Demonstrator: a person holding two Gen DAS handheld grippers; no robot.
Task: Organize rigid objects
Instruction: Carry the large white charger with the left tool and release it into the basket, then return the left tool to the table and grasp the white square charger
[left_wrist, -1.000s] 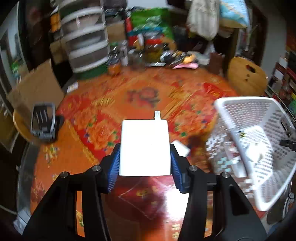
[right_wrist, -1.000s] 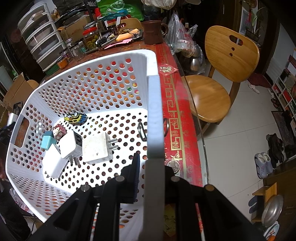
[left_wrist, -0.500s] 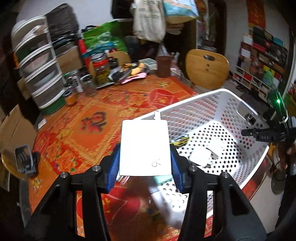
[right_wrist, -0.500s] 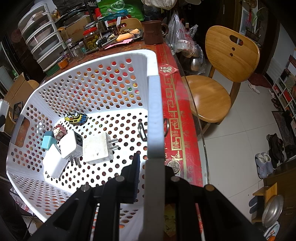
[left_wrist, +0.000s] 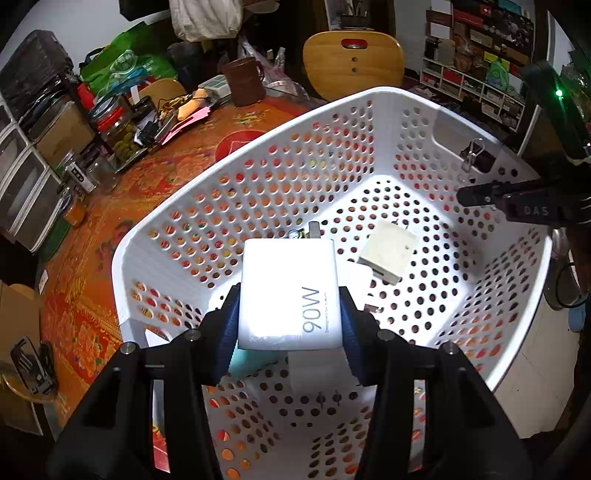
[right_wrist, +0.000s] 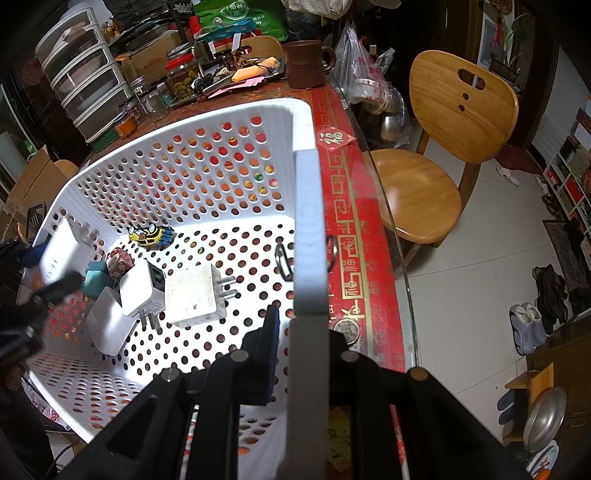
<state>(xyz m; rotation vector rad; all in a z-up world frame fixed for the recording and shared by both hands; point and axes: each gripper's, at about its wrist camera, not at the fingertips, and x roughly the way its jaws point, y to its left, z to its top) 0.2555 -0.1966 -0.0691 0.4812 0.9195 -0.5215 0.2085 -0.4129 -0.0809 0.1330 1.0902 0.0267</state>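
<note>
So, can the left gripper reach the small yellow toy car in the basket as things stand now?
Probably not: the left gripper is shut on the white charger, so its jaws are full, though the toy car lies uncovered.

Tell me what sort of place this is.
Most likely a lived-in home dining area: a table under a red patterned cloth, a wooden chair drawn up beside it, shoes on the tiled floor, and plastic storage drawers.

Left gripper (left_wrist: 288, 314) angled downward, pads clamped on white 90W charger (left_wrist: 288, 291); right gripper (right_wrist: 308, 332) angled downward, jaws pinching basket wall (right_wrist: 308, 229).
</note>
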